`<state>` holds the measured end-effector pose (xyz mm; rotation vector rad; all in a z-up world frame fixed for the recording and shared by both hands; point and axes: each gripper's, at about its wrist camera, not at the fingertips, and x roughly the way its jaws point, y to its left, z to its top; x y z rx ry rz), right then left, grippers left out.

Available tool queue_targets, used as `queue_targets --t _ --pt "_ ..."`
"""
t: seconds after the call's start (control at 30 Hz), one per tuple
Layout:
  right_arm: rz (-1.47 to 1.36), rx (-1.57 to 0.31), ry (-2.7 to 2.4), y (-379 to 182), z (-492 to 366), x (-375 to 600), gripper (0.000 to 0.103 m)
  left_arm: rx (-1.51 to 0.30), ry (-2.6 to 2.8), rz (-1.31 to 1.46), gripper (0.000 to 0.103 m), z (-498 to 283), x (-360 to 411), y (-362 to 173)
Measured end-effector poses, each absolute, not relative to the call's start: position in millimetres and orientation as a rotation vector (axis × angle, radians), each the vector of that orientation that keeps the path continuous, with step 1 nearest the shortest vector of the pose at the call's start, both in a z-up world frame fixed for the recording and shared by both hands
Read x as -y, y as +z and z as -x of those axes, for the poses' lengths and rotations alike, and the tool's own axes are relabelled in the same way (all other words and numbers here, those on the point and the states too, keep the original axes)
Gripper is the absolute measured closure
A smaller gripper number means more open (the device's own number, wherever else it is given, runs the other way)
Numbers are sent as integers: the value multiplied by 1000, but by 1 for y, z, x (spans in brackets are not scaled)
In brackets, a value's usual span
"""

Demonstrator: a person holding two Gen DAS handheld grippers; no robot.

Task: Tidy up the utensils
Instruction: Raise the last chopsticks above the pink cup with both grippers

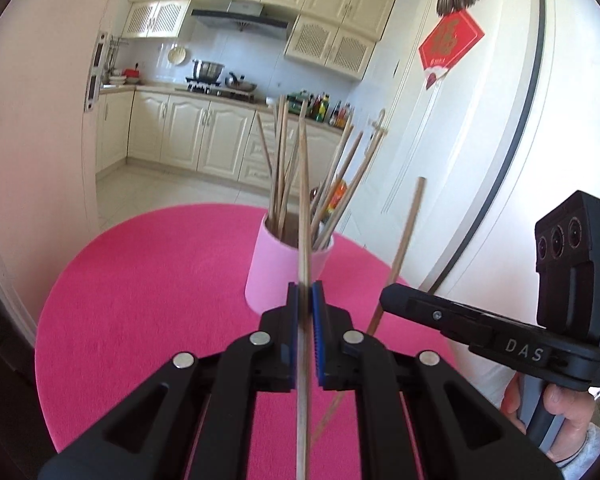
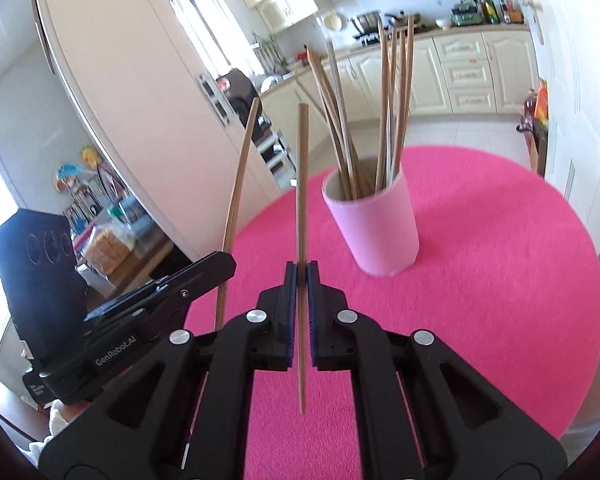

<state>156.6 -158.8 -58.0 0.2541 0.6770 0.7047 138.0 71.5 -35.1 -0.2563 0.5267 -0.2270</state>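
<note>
A pink cup [image 1: 288, 264] stands on the pink round table [image 1: 148, 280], holding several wooden chopsticks [image 1: 284, 176]. My left gripper [image 1: 305, 300] is shut on one wooden chopstick [image 1: 303, 360], held upright just in front of the cup. My right gripper [image 2: 301, 276] is shut on another chopstick [image 2: 302, 184], held upright to the left of the cup [image 2: 374, 224]. The right gripper also shows in the left wrist view [image 1: 392, 300], with its chopstick [image 1: 404, 240]. The left gripper [image 2: 220, 264] and its chopstick [image 2: 236, 200] show in the right wrist view.
A white fridge [image 1: 500, 120] stands right beside the table. Kitchen cabinets and a counter [image 1: 204, 128] with pots and bottles lie beyond. In the right wrist view a dark chair [image 2: 32, 264] and shelves stand left of the table [image 2: 500, 280].
</note>
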Motion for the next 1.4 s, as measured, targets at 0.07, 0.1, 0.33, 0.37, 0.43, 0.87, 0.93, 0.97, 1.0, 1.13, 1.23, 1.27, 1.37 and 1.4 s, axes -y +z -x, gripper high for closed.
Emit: queue_targets --t 0.07,0.1,0.33,0.37,0.43,0.87,0.93,0.97,1.0,1.13,1.23,1.27,1.37,1.4 --pt "-258 -648 707 -51 -158 161 97 -492 -226 260 96 -140 -72 -30" --pt "-263 -629 709 -47 -159 163 97 -475 -225 260 96 -140 -71 -27" --pt "-267 -507 683 -23 -171 170 97 -351 -194 250 96 -158 -71 -4" --pt "-267 -491 678 -20 -174 171 97 -330 -191 254 96 -161 -72 -1" --pt "-267 -459 662 -14 -180 173 97 -284 -188 258 96 -170 -72 6" --pt "-244 -282 586 6 -216 177 97 -17 -157 296 96 -222 -66 31" --pt "-248 -277 583 4 -220 177 97 -15 -163 307 96 -234 -63 29" --pt "-254 -270 580 3 -223 179 97 -17 -158 304 96 -239 -60 26" --pt "-257 -269 579 2 -224 179 97 -21 -156 301 96 -242 -59 22" --pt "-282 -244 572 1 -225 187 97 -52 -146 285 96 -257 -54 5" --pt "-293 -227 572 1 -226 188 97 -82 -140 269 96 -266 -51 -7" --pt "-291 -220 572 0 -223 185 97 -89 -133 259 96 -266 -50 -11" --pt "-284 -213 575 -3 -224 180 97 -121 -119 235 96 -269 -51 -21" --pt "-278 -212 573 -5 -225 178 97 -131 -116 235 96 -270 -52 -24"
